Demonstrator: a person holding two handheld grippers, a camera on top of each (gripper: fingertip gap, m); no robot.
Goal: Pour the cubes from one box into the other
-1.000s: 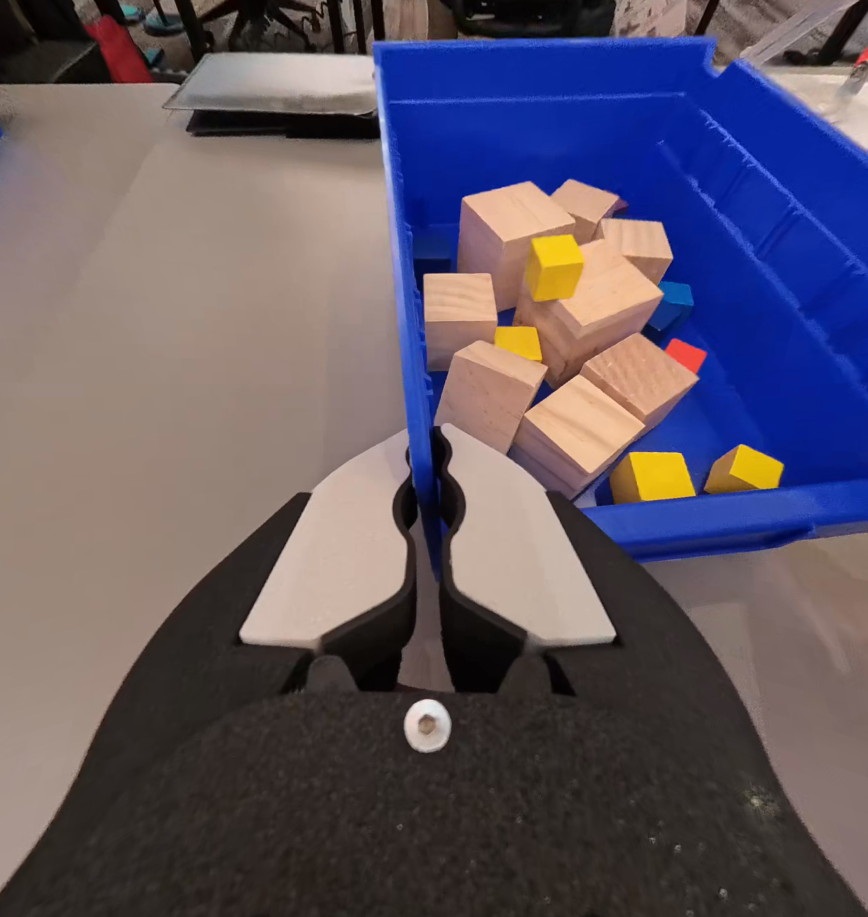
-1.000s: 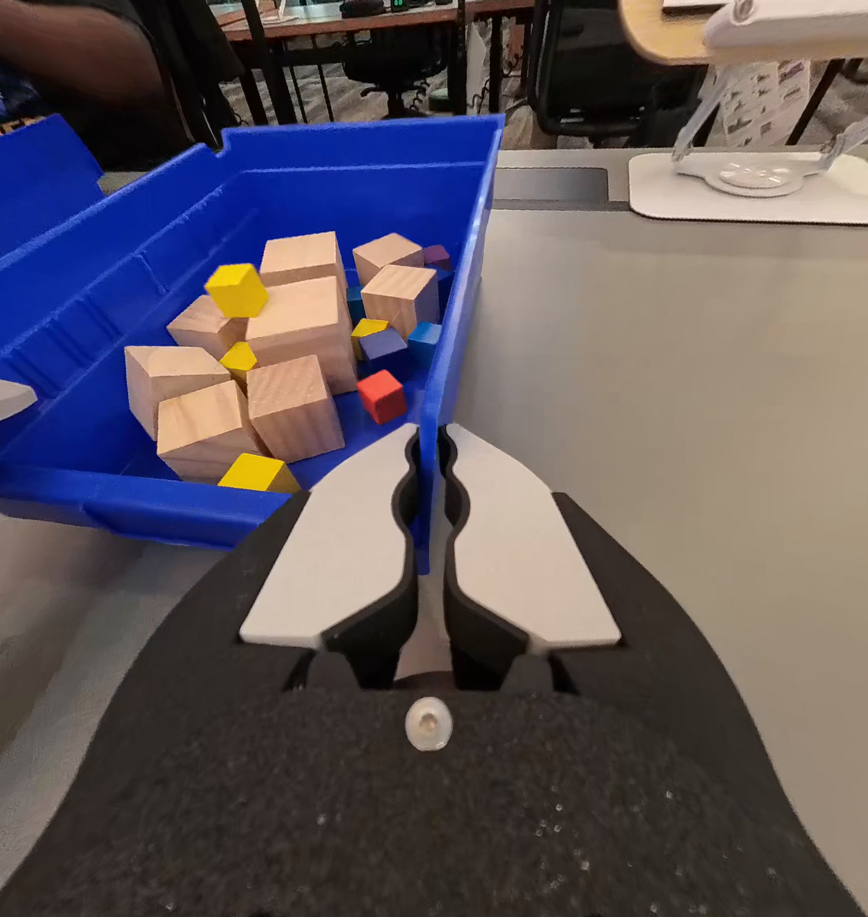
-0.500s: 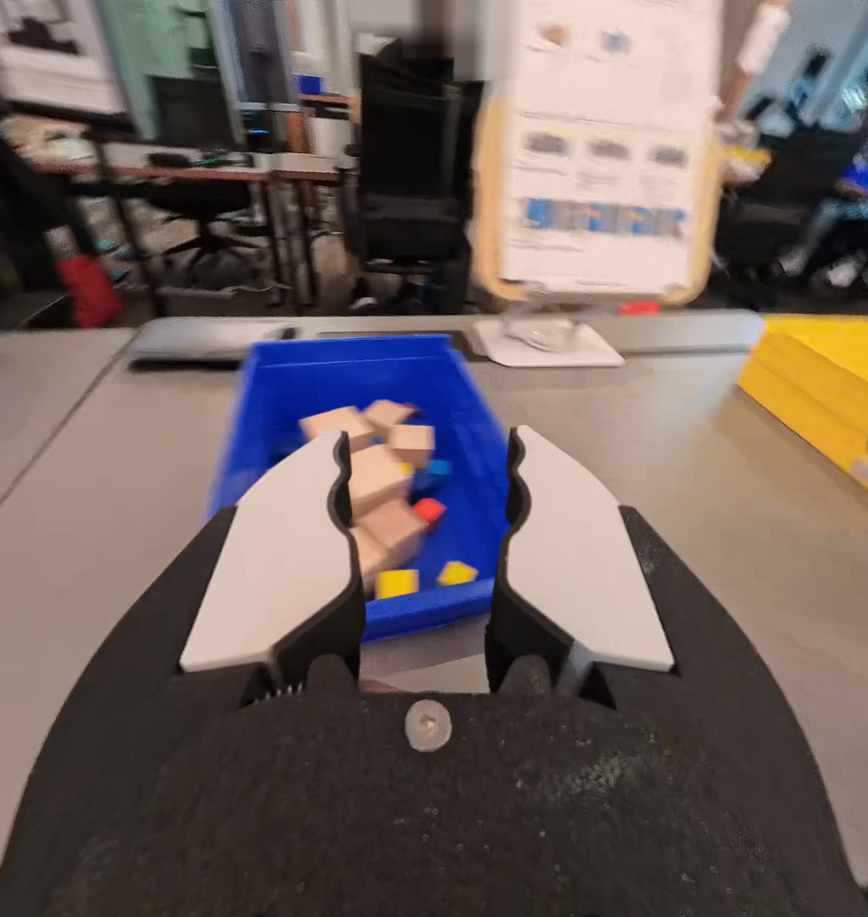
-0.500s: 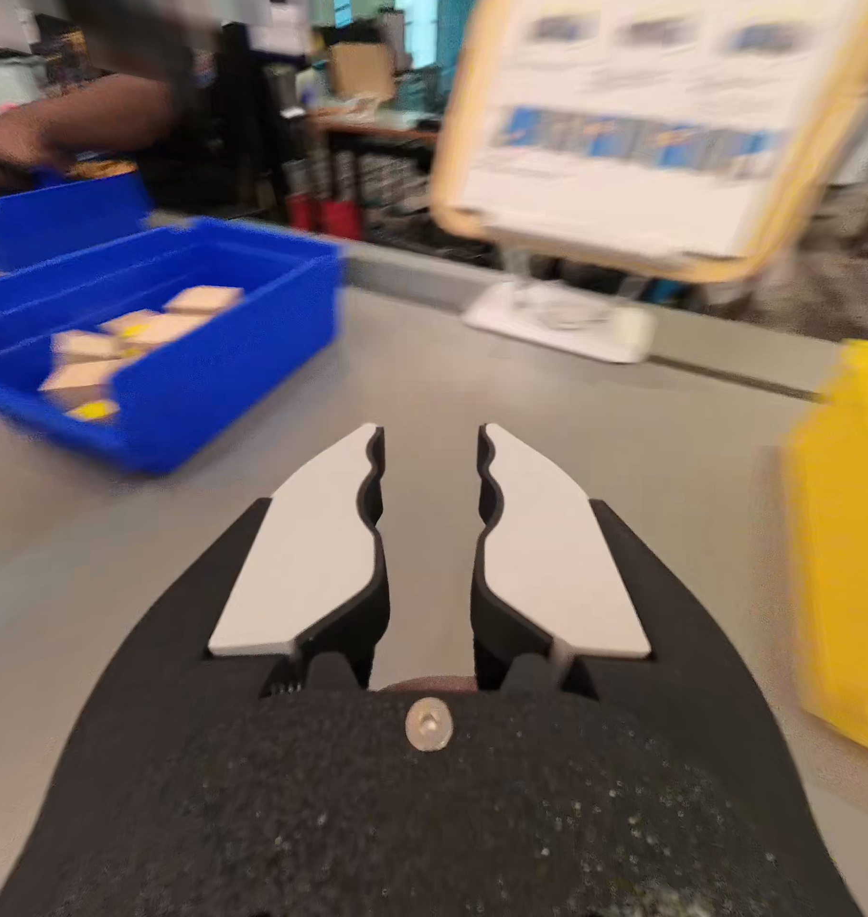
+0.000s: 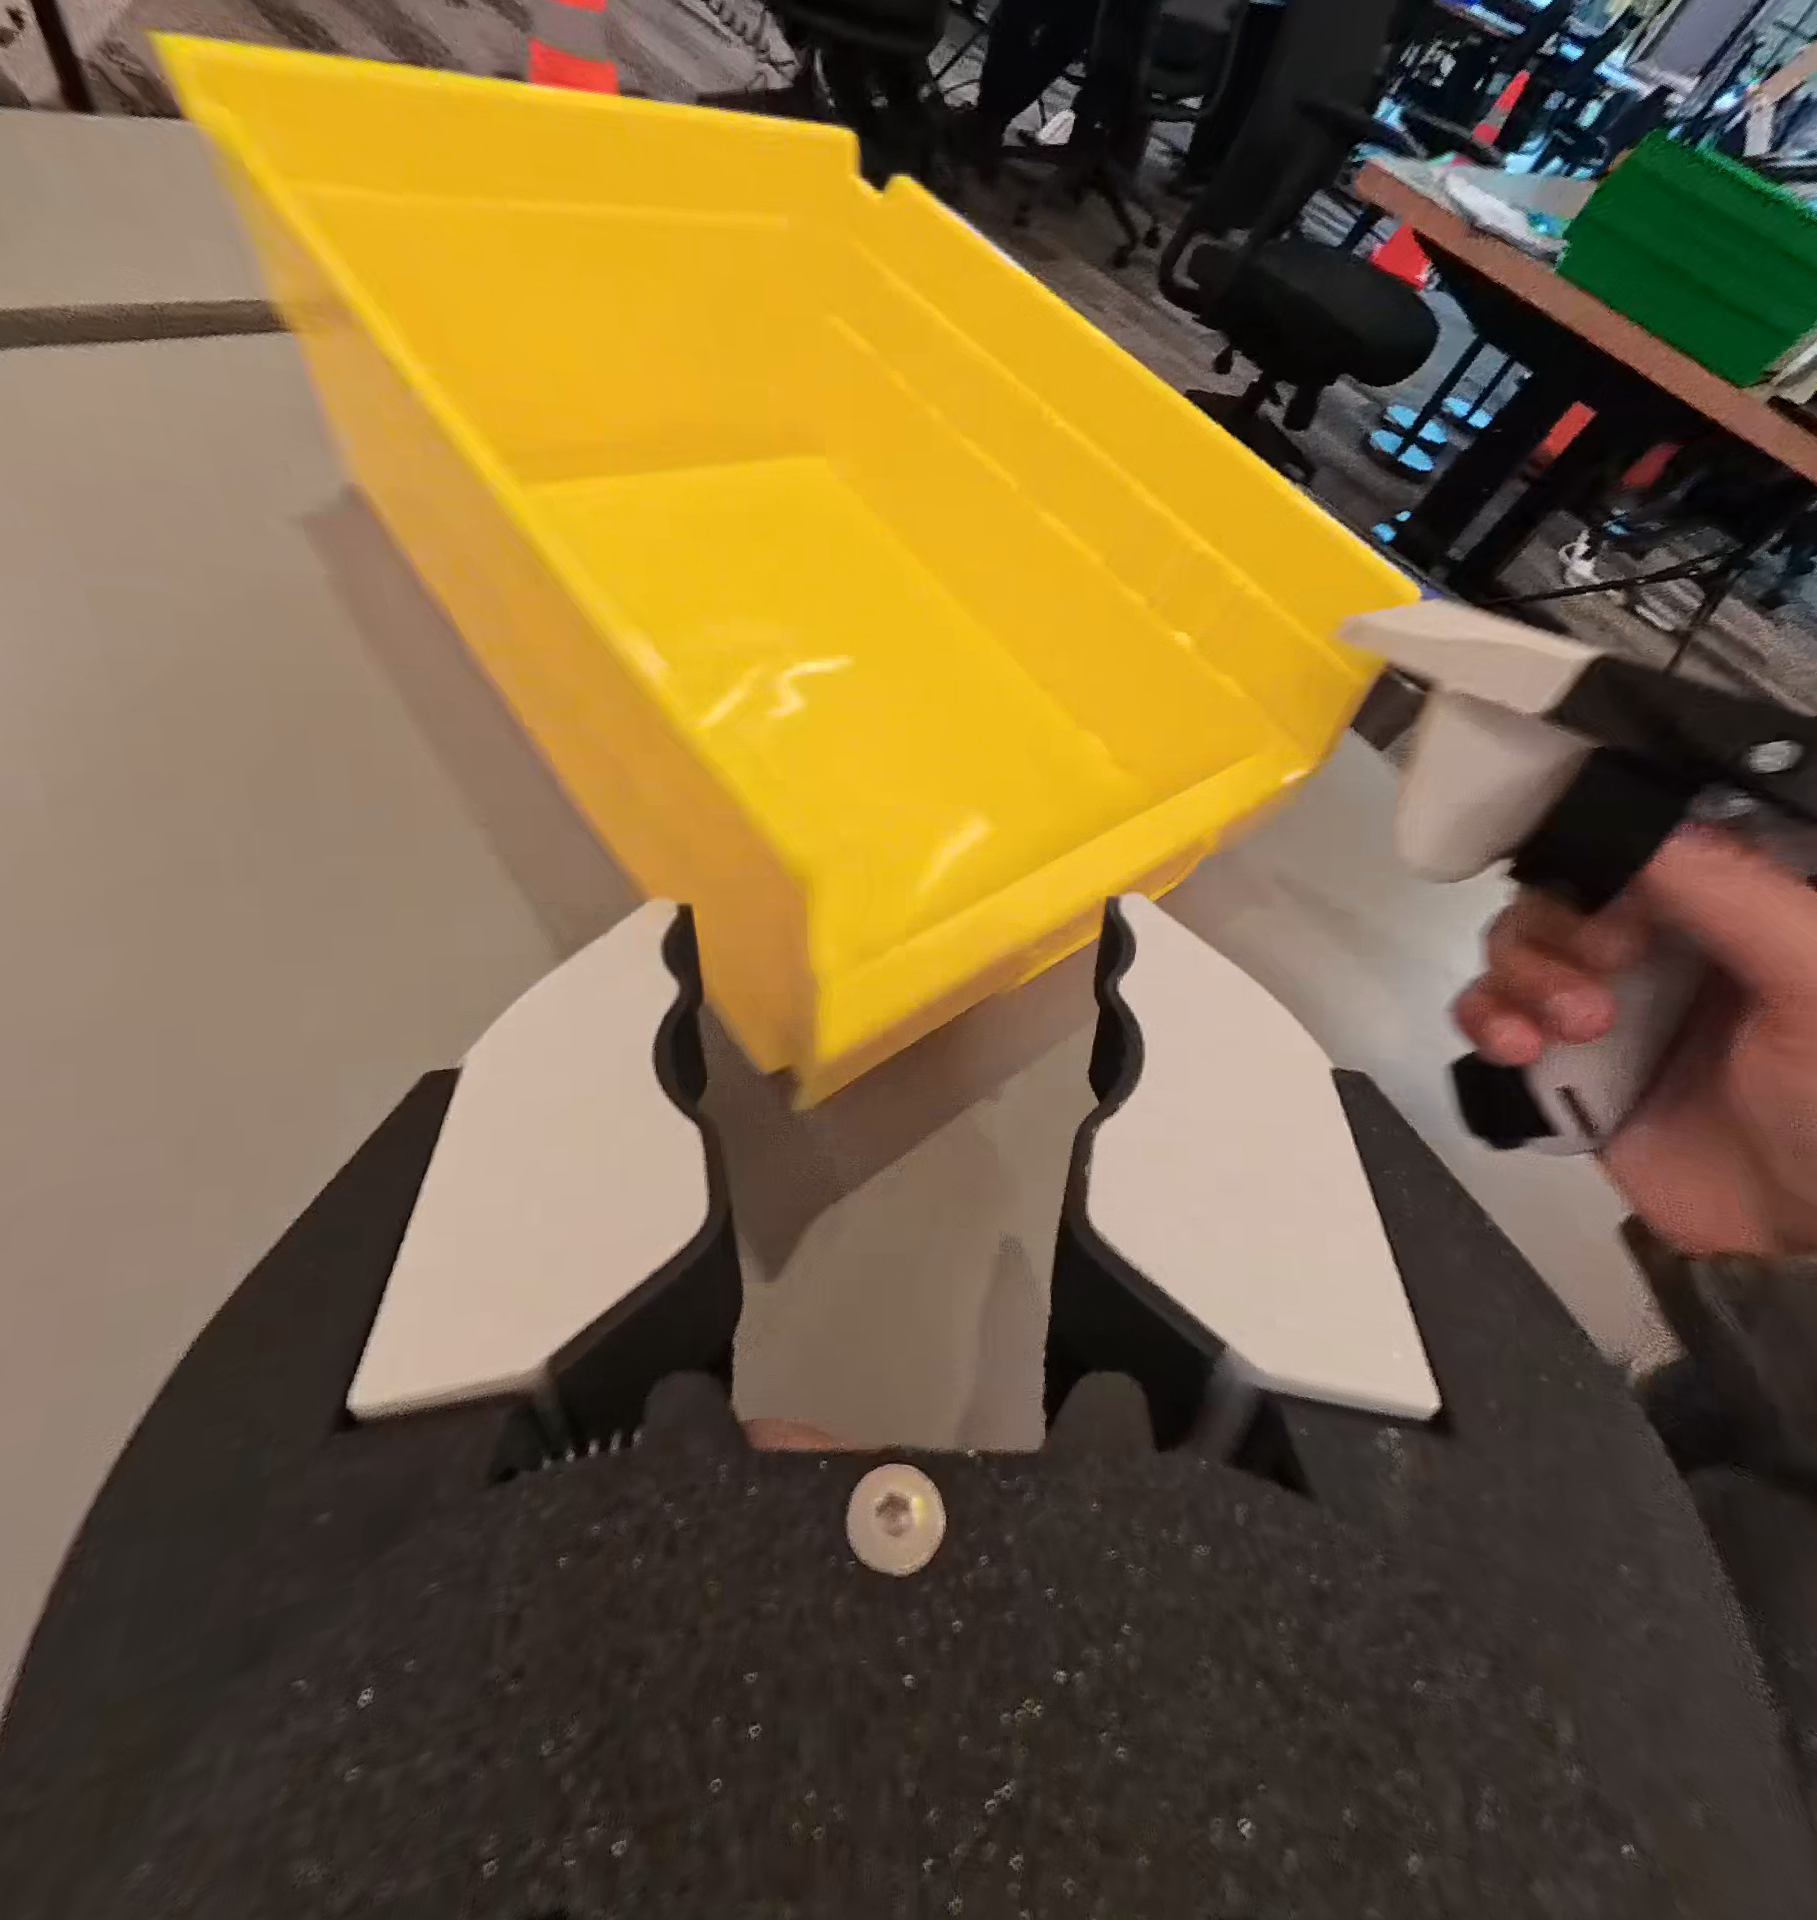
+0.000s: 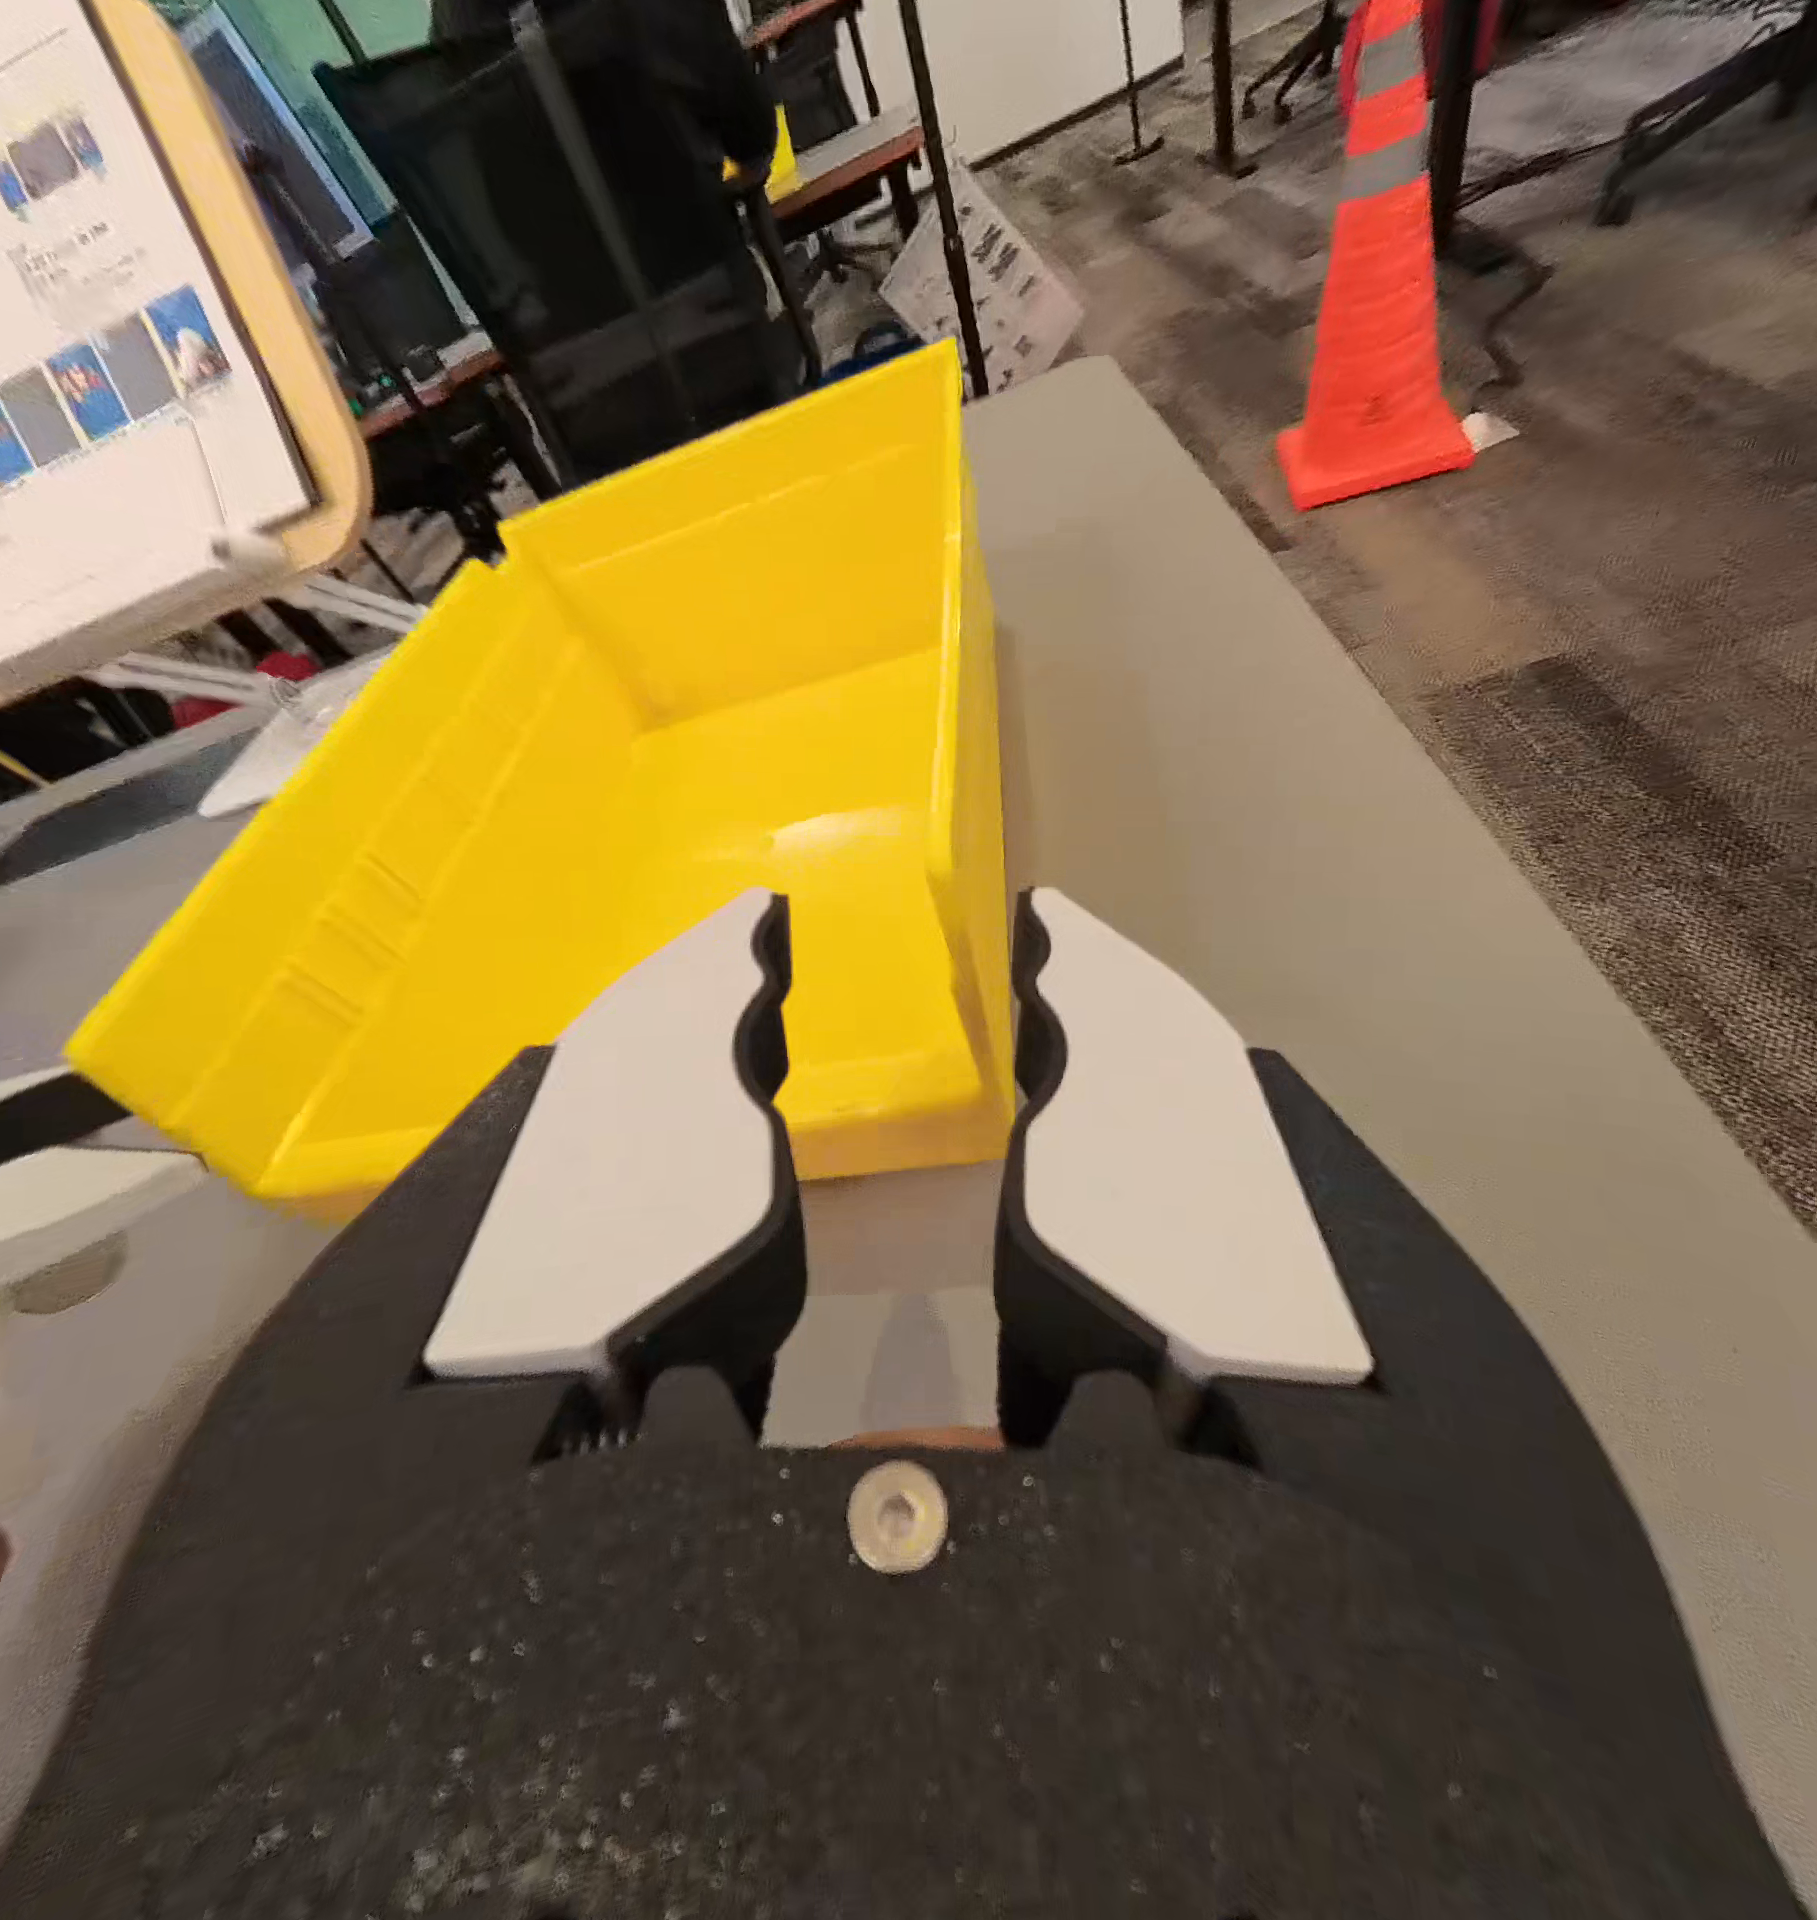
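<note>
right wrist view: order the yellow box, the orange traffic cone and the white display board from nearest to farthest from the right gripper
1. yellow box: on the grey table, its near right corner between the open fingers of the right gripper.
2. white display board: upper left, behind the box.
3. orange traffic cone: upper right, on the floor off the table.

The board and cone are too close to call.

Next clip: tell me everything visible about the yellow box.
The yellow box is a glossy, plastic-looking open bin with ribbed side walls, a notched far rim and a low front lip. It is empty and sits on the grey table. The open left tongs straddle one front corner, the open right tongs the other; contact unclear.
</note>
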